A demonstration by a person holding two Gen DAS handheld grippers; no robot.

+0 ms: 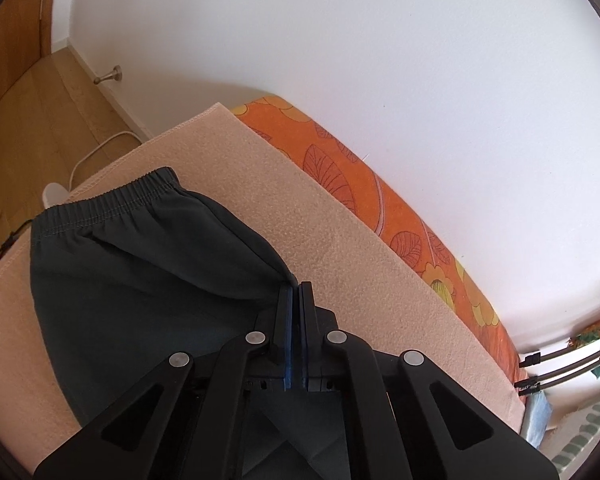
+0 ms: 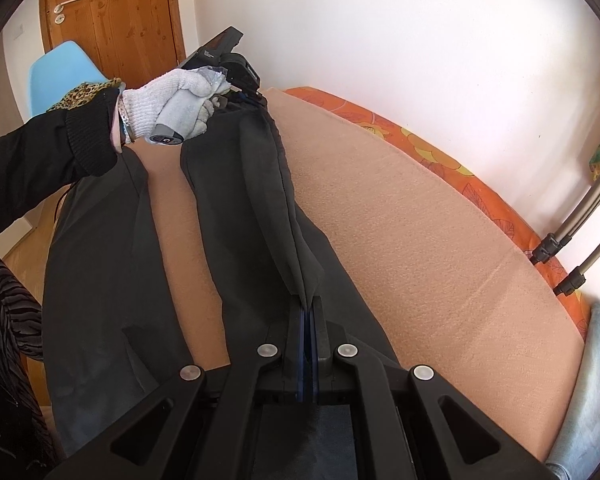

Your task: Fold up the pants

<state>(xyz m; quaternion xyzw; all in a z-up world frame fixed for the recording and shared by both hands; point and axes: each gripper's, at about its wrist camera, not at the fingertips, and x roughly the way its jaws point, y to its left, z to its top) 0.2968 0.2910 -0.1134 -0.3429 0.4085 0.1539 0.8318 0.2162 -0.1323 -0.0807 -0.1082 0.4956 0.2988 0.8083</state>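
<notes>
Dark grey pants point(image 2: 100, 264) lie lengthwise on a peach blanket point(image 2: 420, 232). In the left wrist view the elastic waistband point(image 1: 104, 200) lies at the blanket's far left end. My left gripper point(image 1: 299, 286) is shut on a pinch of the pants' fabric near the waist and lifts it. My right gripper point(image 2: 310, 302) is shut on the edge of one leg point(image 2: 268, 184), which is raised off the blanket. The left gripper point(image 2: 248, 98), held by a white-gloved hand point(image 2: 172, 108), shows at the far end of that leg. The other leg lies flat on the left.
The blanket covers an orange flowered sheet point(image 1: 352, 176) against a white wall. A wooden door point(image 2: 116, 20) and a blue chair point(image 2: 60, 68) stand beyond the bed. Metal tubes point(image 2: 572, 236) rise at the right. A white cable point(image 1: 96, 152) runs over the wooden floor.
</notes>
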